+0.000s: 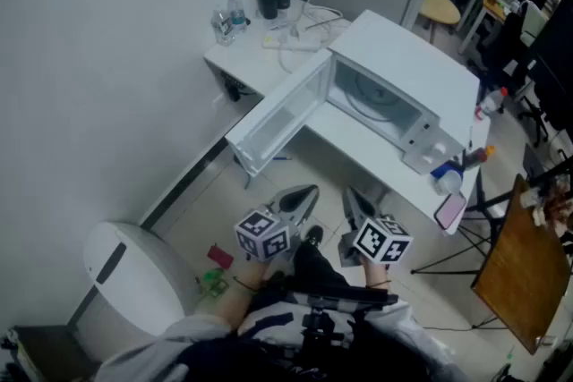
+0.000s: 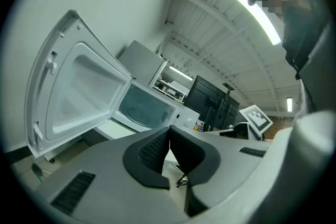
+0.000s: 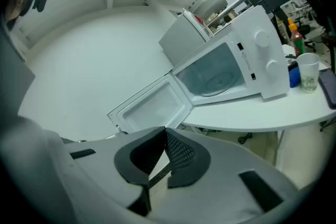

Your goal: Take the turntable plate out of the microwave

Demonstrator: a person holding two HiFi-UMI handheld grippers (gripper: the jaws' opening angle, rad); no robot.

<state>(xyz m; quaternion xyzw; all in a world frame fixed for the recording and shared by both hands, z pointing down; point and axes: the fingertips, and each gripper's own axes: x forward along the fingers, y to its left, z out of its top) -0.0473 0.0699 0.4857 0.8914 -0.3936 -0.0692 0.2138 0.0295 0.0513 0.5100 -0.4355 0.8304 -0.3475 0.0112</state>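
Left hand-held gripper (image 2: pixel 169 131), right hand-held gripper (image 3: pixel 165 132): closed, empty.

Dim, bluish cast — ceiling tubes (image 2: pixel 252 7) glare; fisheye edges dark.

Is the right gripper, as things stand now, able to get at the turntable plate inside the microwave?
Probably yes. The door of the microwave stands wide open, and nothing shows between the right gripper and the turntable plate. The gripper is shut and not yet near, so it must first open.
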